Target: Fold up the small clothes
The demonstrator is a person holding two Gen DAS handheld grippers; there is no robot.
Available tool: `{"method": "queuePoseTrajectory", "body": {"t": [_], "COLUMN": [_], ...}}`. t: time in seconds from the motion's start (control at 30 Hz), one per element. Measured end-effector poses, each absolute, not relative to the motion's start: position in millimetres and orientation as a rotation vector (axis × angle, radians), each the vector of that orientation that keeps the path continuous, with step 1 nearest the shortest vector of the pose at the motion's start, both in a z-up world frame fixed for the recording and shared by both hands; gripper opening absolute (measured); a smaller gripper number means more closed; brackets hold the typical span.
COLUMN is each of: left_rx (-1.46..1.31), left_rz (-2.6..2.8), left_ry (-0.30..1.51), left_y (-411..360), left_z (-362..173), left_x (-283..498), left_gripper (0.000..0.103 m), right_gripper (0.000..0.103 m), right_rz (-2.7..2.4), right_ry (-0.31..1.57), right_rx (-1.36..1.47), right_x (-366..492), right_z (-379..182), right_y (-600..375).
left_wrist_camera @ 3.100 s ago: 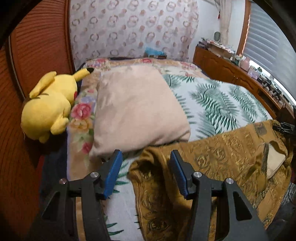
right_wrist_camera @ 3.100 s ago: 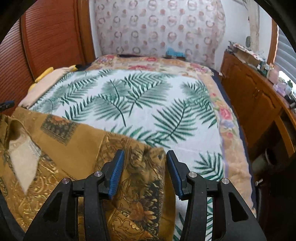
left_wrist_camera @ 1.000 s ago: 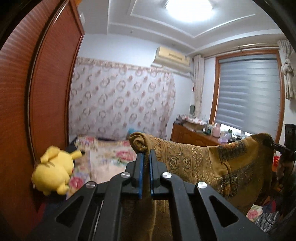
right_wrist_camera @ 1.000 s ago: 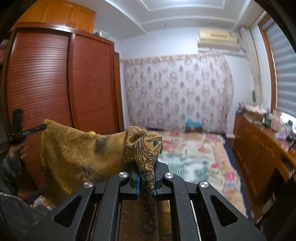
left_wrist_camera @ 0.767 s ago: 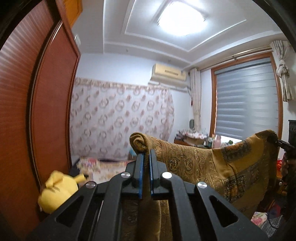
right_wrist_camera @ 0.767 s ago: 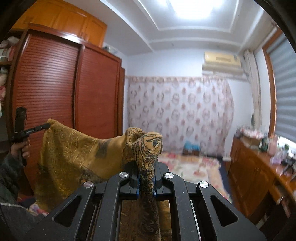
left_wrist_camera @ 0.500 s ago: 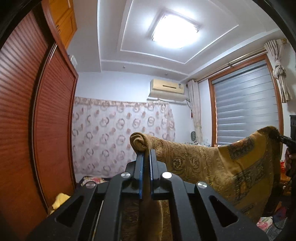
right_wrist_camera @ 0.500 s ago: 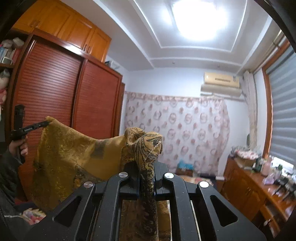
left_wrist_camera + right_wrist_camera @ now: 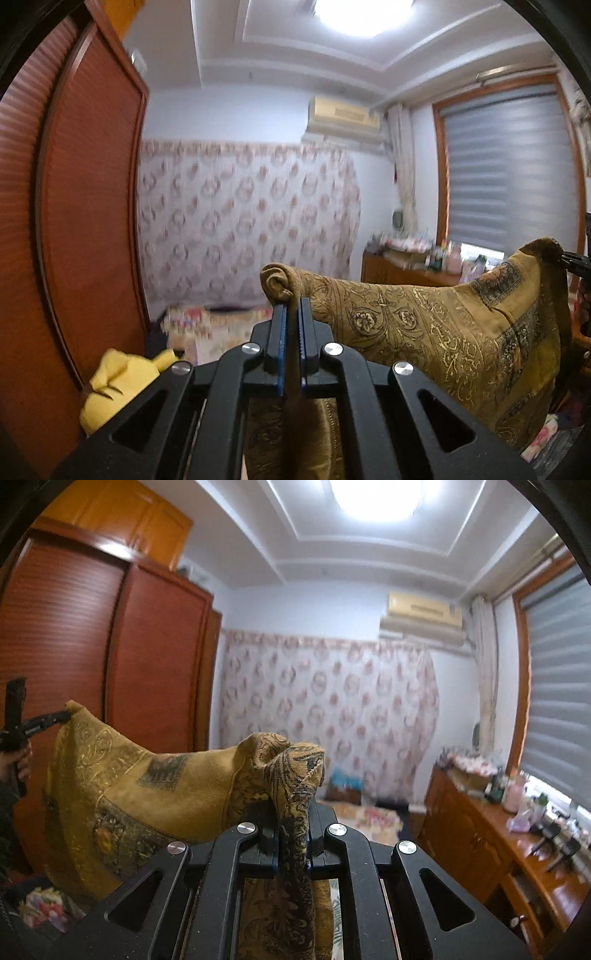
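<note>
Left gripper [image 9: 291,314]: clamped on a bunched corner of the golden garment [image 9: 424,325], lower centre.
Right gripper [image 9: 291,823]: clenched on its other corner.

Glaring ceiling light [image 9: 364,14], motion-blurred background, fisheye-curved dark edges

left gripper [image 9: 291,314]: black angular frame showing four round silver screws, blue ribbed pads lining the fingers | right gripper [image 9: 291,827]: showing the same black frame and four silver screws | sleeve [image 9: 5,805]: dark cloth, showing at 9 o'clock
</note>
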State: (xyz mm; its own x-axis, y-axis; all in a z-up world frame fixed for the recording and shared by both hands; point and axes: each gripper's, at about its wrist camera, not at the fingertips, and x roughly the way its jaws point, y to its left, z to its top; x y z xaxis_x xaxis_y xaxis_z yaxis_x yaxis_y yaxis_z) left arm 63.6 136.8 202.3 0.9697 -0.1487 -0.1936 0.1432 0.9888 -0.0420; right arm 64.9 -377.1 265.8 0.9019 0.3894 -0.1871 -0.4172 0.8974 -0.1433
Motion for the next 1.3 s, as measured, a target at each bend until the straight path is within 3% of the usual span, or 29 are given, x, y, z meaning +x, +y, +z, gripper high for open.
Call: {"method": "queuePoseTrajectory", "body": {"t": [0.2, 0.23, 0.3, 0.33, 0.4, 0.5, 0.63, 1.3], "left_rx": [-0.059, -0.051, -0.01, 0.001, 0.025, 0.036, 0.042, -0.033], "left_rz": [-0.13, -0.125, -0.096, -0.093, -0.085, -0.097, -0.128, -0.099], "left_ry": [0.405, 0.45, 0.539, 0.562, 0.608, 0.639, 0.664, 0.8], "left_y": [136, 134, 127, 124, 117, 109, 103, 115], "left_z": [103, 88, 56, 46, 28, 12, 3, -65], "left_x": [176, 190, 213, 218, 220, 206, 180, 130], "left_gripper": [0.005, 0.007, 0.007, 0.011, 0.025, 0.036, 0.043, 0.046], "right_gripper": [0.009, 0.013, 0.034, 0.035, 0.035, 0.036, 0.036, 0.04], "right_rz": [0.365, 0.353, 0.301, 0.281, 0.253, 0.241, 0.252, 0.225], "right_ry": [0.377, 0.416, 0.502, 0.54, 0.592, 0.632, 0.673, 0.882], "right_rx": [-0.167, -0.153, -0.129, -0.115, -0.117, -0.122, -0.117, -0.059], "right_x": [192, 209, 242, 256, 273, 276, 259, 233], "right_z": [163, 148, 113, 93, 62, 38, 20, -72], "right_y": [-362, -363, -361, -361, -362, -365, -375, -396]}}
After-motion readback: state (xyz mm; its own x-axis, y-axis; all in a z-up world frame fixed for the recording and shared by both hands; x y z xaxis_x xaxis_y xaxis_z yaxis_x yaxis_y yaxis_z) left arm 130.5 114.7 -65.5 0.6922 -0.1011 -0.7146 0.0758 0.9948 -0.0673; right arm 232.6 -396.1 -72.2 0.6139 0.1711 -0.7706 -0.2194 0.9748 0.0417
